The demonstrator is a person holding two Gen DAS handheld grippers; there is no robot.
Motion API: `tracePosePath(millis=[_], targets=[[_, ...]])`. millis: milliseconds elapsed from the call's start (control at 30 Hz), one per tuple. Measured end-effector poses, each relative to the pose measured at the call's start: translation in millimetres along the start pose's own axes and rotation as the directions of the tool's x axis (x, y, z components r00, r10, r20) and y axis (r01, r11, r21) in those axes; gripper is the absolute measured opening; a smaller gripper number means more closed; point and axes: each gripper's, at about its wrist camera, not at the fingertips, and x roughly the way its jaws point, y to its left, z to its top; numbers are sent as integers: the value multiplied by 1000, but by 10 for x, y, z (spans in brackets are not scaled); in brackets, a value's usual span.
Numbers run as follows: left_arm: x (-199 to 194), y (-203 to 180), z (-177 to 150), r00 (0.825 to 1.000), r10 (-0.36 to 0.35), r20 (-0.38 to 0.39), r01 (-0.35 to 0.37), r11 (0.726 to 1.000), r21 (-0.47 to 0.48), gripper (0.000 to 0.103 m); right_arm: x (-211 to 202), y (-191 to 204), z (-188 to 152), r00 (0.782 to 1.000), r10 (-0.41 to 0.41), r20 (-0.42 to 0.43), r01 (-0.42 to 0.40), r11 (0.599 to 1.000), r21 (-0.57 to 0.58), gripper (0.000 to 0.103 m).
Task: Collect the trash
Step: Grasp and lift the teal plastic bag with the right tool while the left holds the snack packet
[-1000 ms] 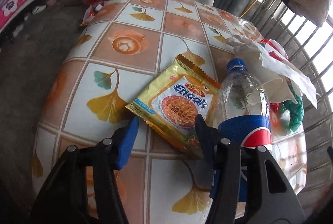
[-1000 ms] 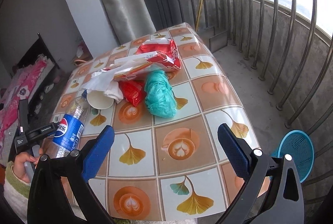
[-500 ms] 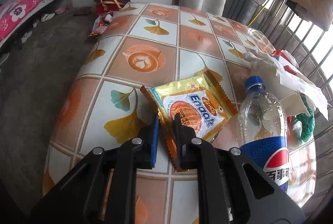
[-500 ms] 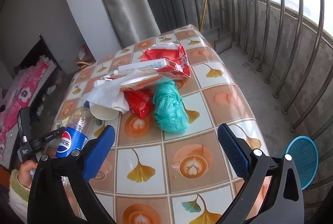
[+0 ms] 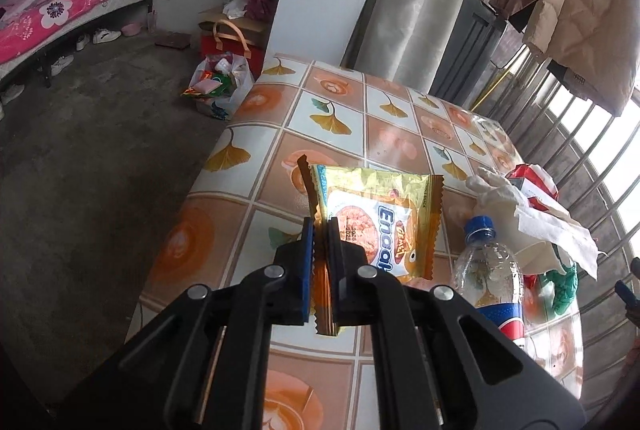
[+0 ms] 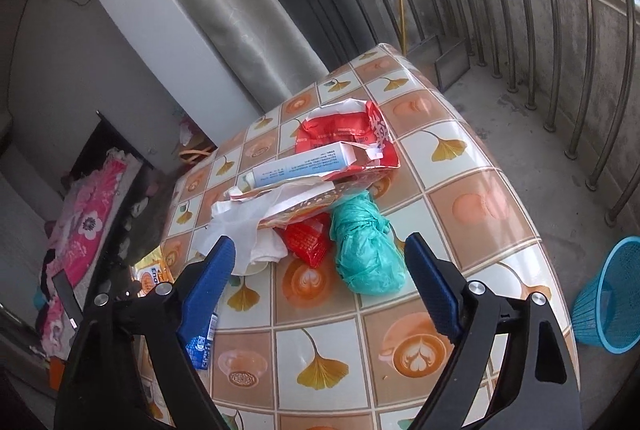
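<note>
The yellow noodle packet (image 5: 380, 226) carries the word "Enaak" in blue letters, while the print on the white carton (image 6: 304, 162) is too small to read.

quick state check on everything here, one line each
left gripper: shut on noodle packet
noodle packet: pinched at its crimped edge, lifted off the table
right gripper: jaws closing, nothing between them
bottle: capped, upright, looks empty
green bag: bundled up, lying on table
red box: torn open, crumpled
blue basket: on the floor, upright
</note>
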Motion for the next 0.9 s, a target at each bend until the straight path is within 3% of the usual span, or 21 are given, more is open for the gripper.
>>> tracePosePath(millis=[167, 467, 567, 633, 700, 900], targets=[[-31, 4, 0, 999, -42, -6, 42, 999, 8, 5, 148, -217, -14, 997, 50, -65, -43, 993, 106, 78], [73, 118, -14, 996, -64, -57, 65, 998, 11, 5, 577, -245, -128, 990, -4, -143, 9, 999, 32, 77], [65, 149, -20, 995, -71, -72, 72, 997, 3, 5, 750, -263, -114, 984, -26, -176, 27, 1000, 3, 71], [28, 146, -13, 995, -70, -67, 71, 997, 8, 5, 829, -287, -125, 979, -42, -197, 45, 999, 7, 61], [-12, 139, 7, 996, -71, -59, 72, 997, 12, 5, 843, -322, -144, 977, -39, -209, 46, 999, 26, 43], [-175, 52, 67, 995, -94, -31, 95, 995, 21, 5, 631, -411, -281, 976, -33, -213, 47, 997, 64, 32]])
